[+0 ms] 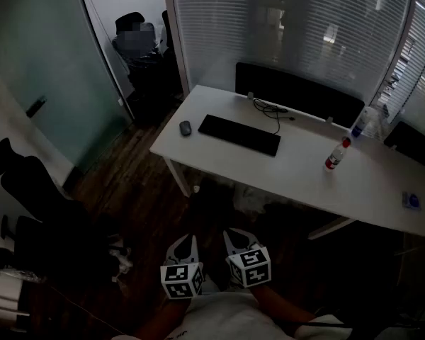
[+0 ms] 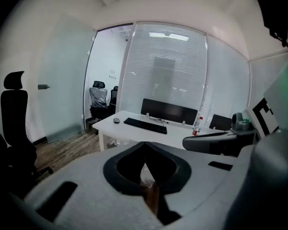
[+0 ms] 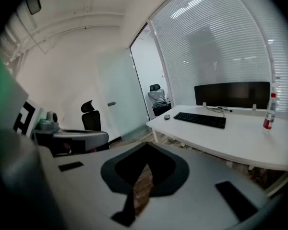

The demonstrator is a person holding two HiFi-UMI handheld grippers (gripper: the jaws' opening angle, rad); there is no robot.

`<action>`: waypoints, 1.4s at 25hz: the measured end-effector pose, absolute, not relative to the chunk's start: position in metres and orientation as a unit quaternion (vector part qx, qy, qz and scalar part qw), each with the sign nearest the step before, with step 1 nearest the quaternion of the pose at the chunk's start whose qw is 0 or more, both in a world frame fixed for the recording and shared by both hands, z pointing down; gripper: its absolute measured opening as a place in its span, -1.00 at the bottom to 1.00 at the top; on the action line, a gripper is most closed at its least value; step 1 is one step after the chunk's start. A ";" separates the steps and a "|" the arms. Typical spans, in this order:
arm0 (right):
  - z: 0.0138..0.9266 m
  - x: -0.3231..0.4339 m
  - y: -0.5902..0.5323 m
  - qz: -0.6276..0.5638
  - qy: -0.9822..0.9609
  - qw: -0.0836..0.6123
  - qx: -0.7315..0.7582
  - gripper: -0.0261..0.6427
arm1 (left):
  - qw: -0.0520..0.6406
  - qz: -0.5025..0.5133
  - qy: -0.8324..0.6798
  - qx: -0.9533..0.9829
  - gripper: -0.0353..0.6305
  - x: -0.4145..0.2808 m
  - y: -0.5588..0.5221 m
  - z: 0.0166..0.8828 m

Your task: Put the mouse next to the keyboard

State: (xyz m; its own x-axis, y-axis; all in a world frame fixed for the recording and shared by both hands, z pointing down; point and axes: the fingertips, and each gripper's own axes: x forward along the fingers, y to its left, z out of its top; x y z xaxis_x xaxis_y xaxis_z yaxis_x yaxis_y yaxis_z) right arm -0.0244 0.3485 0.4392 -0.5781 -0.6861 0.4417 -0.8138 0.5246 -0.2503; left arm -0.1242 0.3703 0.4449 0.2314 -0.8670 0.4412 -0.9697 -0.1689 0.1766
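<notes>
A small dark mouse (image 1: 185,127) lies on the white desk (image 1: 304,176), just left of the black keyboard (image 1: 239,134), with a small gap between them. The mouse (image 2: 116,120) and keyboard (image 2: 145,125) show far off in the left gripper view, and the mouse (image 3: 167,117) and keyboard (image 3: 200,120) in the right gripper view too. Both grippers hang low near my body, well short of the desk. My left gripper (image 1: 188,246) is shut with nothing in it. My right gripper (image 1: 232,241) is shut and empty as well.
A bottle with a red label (image 1: 336,154) stands on the desk's right part, a clear bottle (image 1: 363,123) behind it. A cable (image 1: 270,109) lies behind the keyboard. Black office chairs stand at the left (image 1: 28,190) and by the doorway (image 1: 138,44). Wooden floor (image 1: 134,190) lies between.
</notes>
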 end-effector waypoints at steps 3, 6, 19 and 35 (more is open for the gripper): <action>0.447 -0.014 0.346 0.222 -0.861 0.153 0.431 -0.91 | 0.214 0.124 -0.608 0.755 -0.88 -0.115 0.367 0.447; 0.451 -0.009 0.334 0.223 -0.860 0.158 0.432 -0.91 | 0.215 0.122 -0.609 0.753 -0.88 -0.113 0.355 0.448; 0.471 -0.048 0.166 0.209 -0.856 0.162 0.443 -0.91 | 0.222 0.112 -0.592 0.766 -0.88 -0.152 0.175 0.473; 0.459 -0.092 -0.019 0.228 -0.843 0.152 0.462 -0.91 | 0.208 0.128 -0.554 0.796 -0.88 -0.182 -0.020 0.455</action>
